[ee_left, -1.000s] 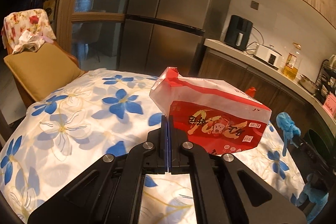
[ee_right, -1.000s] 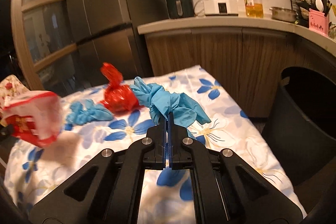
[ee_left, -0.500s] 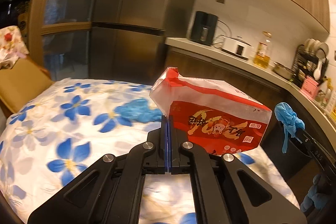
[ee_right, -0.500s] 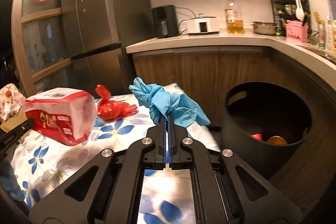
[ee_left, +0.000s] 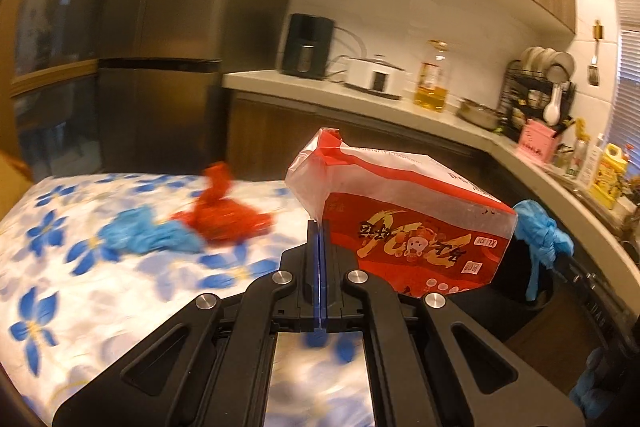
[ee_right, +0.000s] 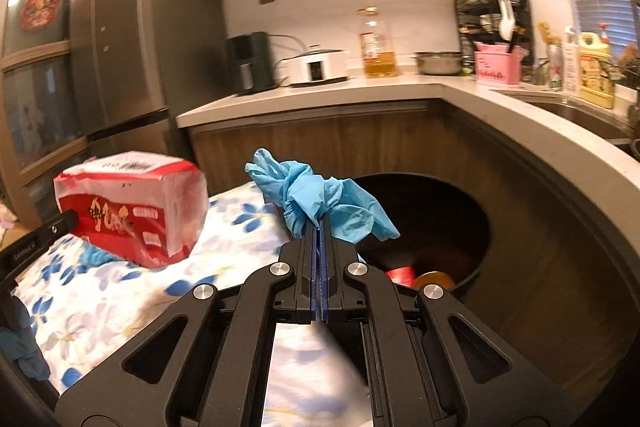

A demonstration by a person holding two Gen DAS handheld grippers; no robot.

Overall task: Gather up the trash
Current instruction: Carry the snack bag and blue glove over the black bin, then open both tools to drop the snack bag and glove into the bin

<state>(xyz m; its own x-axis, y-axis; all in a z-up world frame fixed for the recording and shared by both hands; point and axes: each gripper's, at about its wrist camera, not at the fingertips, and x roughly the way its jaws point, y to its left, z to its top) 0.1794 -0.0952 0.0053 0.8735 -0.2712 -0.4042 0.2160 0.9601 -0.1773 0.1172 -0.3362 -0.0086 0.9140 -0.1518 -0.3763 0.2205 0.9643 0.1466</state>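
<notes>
My left gripper (ee_left: 319, 227) is shut on the clear edge of a red and white plastic package (ee_left: 404, 223), held up over the floral tablecloth (ee_left: 80, 287). That package (ee_right: 132, 207) also hangs at the left of the right wrist view. My right gripper (ee_right: 319, 223) is shut on a bunched blue glove (ee_right: 320, 199), close to the open black trash bin (ee_right: 476, 227), which holds a red item and a round yellow one. The glove (ee_left: 540, 231) shows at the right in the left wrist view. On the table lie a crumpled red bag (ee_left: 220, 215) and another blue glove (ee_left: 148, 235).
A curved kitchen counter (ee_right: 400, 87) wraps behind the bin, carrying a cooker (ee_right: 316, 65), an oil bottle (ee_right: 376, 47), a pot, a pink caddy and a dish rack (ee_right: 496, 11). A steel fridge (ee_right: 128, 47) stands at the back left.
Both grippers swung right with their loads, away from the table's middle toward the bin. The bin now fills more of the right wrist view; the chair has left the left wrist view.
</notes>
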